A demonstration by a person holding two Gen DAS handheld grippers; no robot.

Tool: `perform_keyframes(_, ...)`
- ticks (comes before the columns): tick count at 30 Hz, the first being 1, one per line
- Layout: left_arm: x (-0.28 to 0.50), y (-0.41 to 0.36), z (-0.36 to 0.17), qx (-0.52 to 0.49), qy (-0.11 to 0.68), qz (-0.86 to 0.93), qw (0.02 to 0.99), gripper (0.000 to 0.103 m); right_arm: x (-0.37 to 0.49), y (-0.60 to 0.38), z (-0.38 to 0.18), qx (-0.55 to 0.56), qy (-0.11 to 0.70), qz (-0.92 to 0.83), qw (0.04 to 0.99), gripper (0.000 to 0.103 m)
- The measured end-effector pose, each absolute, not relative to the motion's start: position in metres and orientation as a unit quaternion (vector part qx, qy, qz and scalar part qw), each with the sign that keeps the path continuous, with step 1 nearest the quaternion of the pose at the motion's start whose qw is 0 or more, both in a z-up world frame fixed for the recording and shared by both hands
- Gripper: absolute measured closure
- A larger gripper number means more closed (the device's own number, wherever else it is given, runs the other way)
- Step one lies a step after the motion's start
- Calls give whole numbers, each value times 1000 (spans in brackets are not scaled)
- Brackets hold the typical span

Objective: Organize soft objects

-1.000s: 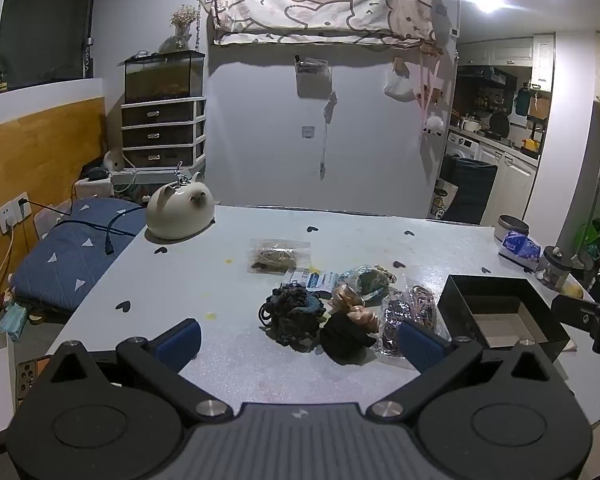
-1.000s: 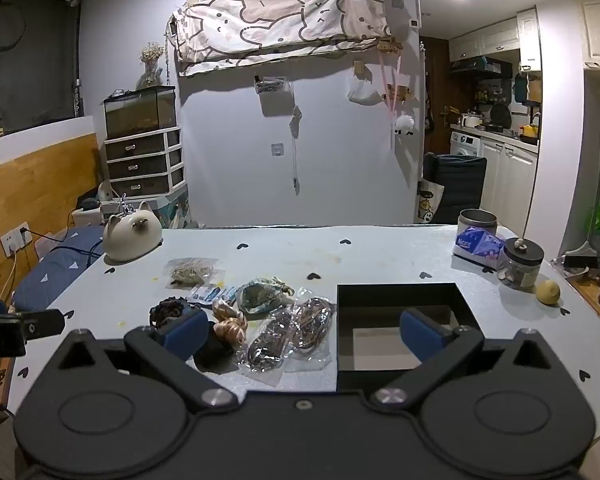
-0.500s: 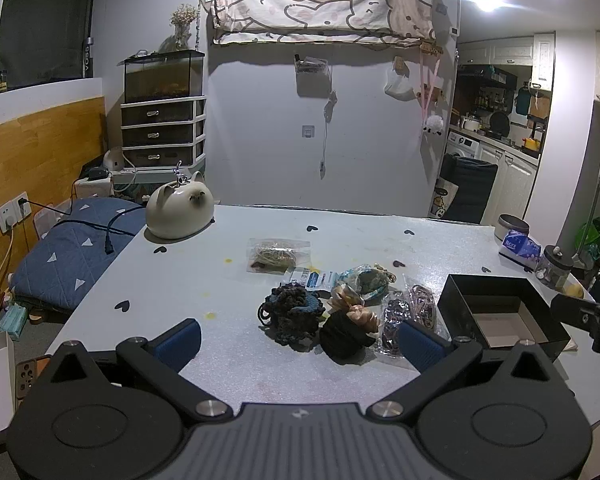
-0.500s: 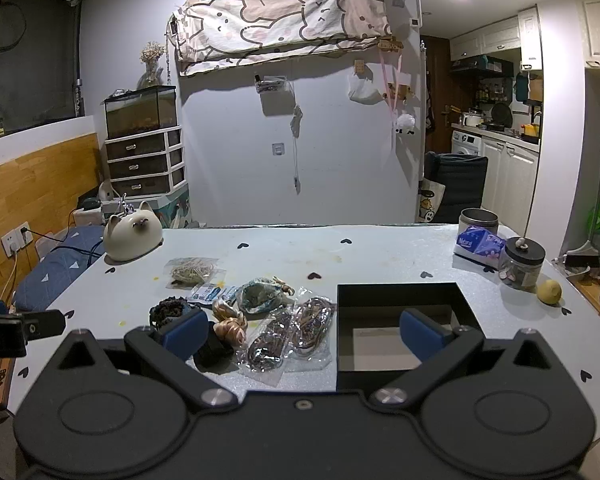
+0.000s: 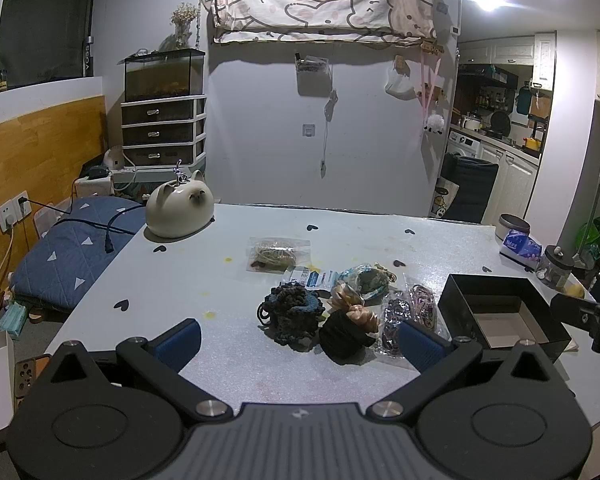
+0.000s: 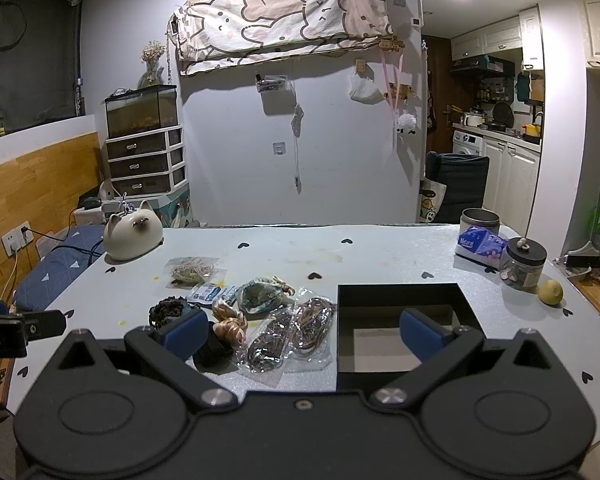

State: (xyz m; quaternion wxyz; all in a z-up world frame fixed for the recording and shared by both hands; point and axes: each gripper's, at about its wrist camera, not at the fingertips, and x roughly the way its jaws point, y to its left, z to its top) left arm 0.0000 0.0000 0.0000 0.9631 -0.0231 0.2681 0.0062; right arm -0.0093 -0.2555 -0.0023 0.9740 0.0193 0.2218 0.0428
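A cluster of soft hair accessories lies mid-table: a dark blue crochet scrunchie, a black scrunchie, a tan satin bow, a green scrunchie in a bag and clear bags of hair ties. A black open box stands to their right, and shows in the right wrist view. My left gripper is open, just short of the scrunchies. My right gripper is open above the bags of hair ties and the box's left wall.
A cream cat-shaped pot stands at the back left. A bag of tan strings lies behind the cluster. A tissue pack, a tin, a glass jar and a lemon stand at the right.
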Motion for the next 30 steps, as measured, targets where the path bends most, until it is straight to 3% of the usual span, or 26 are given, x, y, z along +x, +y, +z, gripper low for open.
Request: perform_keyframes(30, 0, 0, 0, -23, 269, 6, 963, 0, -6, -254, -4, 20, 223, 43, 974, 0)
